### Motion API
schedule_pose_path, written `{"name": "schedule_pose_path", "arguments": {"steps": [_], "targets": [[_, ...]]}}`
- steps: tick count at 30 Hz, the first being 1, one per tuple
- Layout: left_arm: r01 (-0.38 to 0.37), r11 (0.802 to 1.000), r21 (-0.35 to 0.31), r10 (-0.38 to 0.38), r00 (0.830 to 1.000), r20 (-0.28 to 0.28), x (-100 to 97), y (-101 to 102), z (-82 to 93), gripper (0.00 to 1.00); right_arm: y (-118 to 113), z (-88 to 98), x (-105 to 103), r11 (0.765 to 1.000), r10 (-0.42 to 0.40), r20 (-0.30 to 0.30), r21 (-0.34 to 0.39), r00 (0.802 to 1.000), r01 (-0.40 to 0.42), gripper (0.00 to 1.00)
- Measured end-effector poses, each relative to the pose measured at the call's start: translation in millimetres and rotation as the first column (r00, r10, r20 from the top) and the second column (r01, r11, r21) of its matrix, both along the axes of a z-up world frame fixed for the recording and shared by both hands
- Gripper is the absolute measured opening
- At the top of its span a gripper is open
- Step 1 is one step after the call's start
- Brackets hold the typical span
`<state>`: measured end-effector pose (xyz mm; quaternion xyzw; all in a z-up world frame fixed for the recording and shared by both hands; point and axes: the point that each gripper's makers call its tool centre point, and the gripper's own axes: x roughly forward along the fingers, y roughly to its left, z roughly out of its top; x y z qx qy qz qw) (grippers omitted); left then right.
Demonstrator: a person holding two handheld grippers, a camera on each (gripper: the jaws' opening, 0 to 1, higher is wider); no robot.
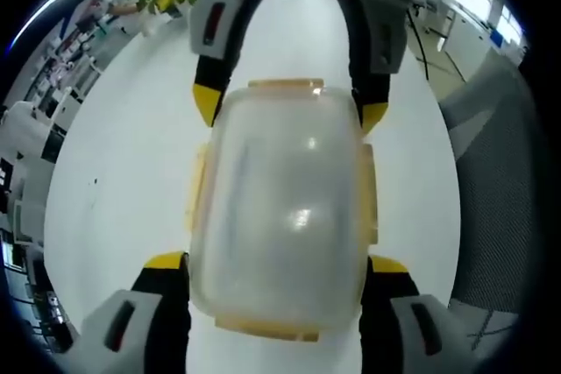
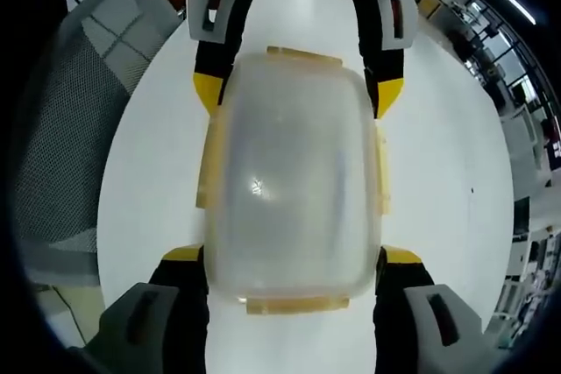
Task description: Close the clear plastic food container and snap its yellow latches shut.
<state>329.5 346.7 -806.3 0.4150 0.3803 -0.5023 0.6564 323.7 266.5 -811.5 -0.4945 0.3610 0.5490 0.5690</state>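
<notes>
The clear plastic food container (image 1: 279, 208) lies lid-side up on a round white table (image 1: 123, 172), its pale yellow latches (image 1: 285, 85) lying along the edges. The left gripper (image 1: 276, 271) has its yellow-tipped jaws apart, flanking the container's near end. The right gripper (image 2: 291, 260) does the same from the opposite end, jaws spread either side. A mesh office chair (image 2: 70, 146) stands beside the table.

Bare white table (image 1: 114, 181) surrounds the container (image 1: 280, 208); both grippers flank its ends, mesh chair (image 2: 66, 129) beside the table.
</notes>
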Motion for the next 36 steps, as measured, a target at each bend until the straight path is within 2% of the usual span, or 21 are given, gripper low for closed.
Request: {"name": "schedule_pose_path", "arguments": {"steps": [7, 14, 22, 36], "targets": [[-0.003, 1.0, 0.011, 0.003, 1.0, -0.002, 11.1, 19.4, -0.8, 0.77, 18.4, -1.3, 12.0, 1.0, -0.008, -0.006, -0.02, 1.0, 0.008, 0.76], [0.021, 1.0, 0.02, -0.021, 1.0, 0.0, 24.6, 27.1, -0.6, 0.77, 25.5, -3.4, 23.9, 0.996, -0.033, 0.006, -0.087, 0.999, 0.034, 0.76], [0.051, 0.999, 0.007, -0.051, 0.999, 0.005, 42.5, 31.5, 0.0, 0.77, 29.3, -3.1, 37.7, 0.995, -0.073, 0.01, -0.074, 0.997, 0.073, 0.76], [0.073, 0.997, -0.001, -0.073, 0.997, 0.003, 91.3, 38.1, 0.3, 0.77, 36.6, -3.4, 86.8, 0.993, -0.096, 0.013, -0.063, 0.995, 0.097, 0.76]]}}
